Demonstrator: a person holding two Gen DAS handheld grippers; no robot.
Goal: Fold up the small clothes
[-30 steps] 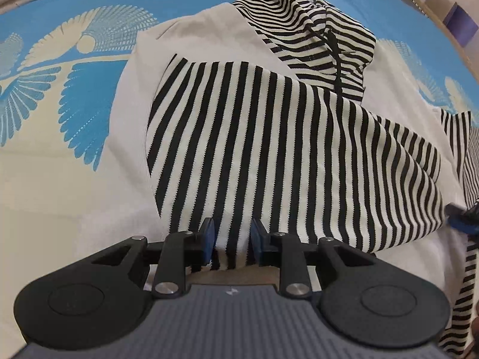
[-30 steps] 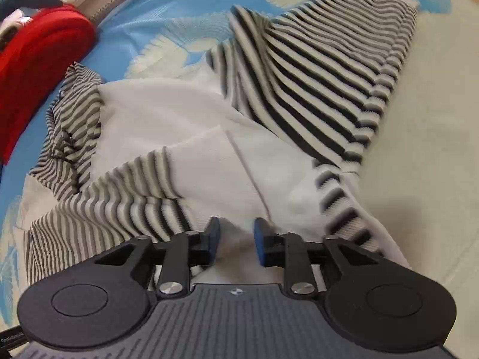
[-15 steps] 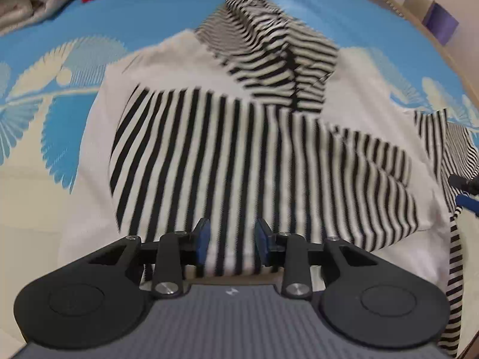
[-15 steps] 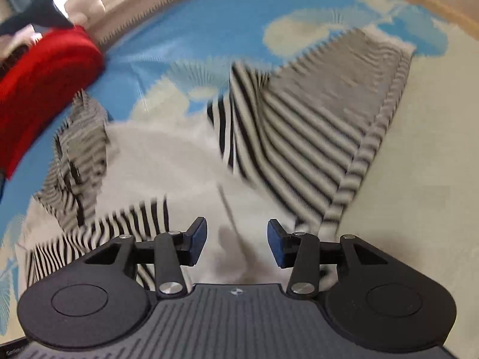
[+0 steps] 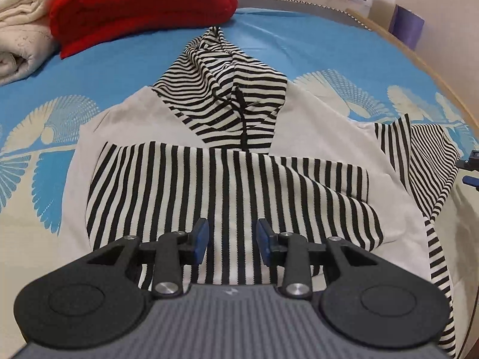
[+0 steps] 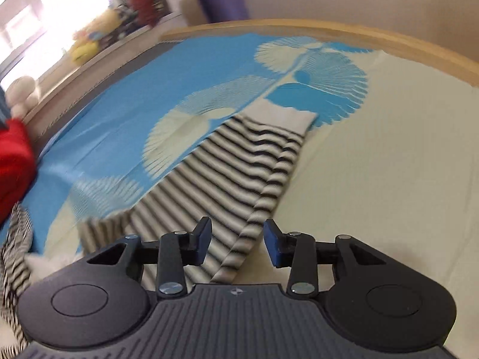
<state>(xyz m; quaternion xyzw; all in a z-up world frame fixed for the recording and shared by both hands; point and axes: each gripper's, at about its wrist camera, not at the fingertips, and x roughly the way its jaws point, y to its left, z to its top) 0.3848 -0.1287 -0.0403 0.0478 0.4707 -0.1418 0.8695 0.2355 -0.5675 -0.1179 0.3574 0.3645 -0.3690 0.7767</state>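
A small white hoodie (image 5: 311, 119) with black-and-white stripes lies on the bed. Its striped hood (image 5: 227, 86) points away from me. One striped sleeve (image 5: 227, 188) is folded across the body. The other striped sleeve (image 6: 239, 167) stretches out to the right, also in the left wrist view (image 5: 425, 161). My left gripper (image 5: 232, 239) is open and empty above the folded sleeve. My right gripper (image 6: 236, 242) is open and empty above the outstretched sleeve near its inner end.
The bed sheet (image 5: 314, 45) is blue and cream with a fan pattern. A red cushion (image 5: 140, 3) and a folded cream blanket (image 5: 21, 39) lie at the far left. A wooden bed edge (image 6: 329, 33) runs along the right, with a purple cylinder (image 6: 221, 0) beyond it.
Both grippers opened and let go of the garment. The left one pulled back and lifted. The right one swung right, off the body and over the outstretched sleeve.
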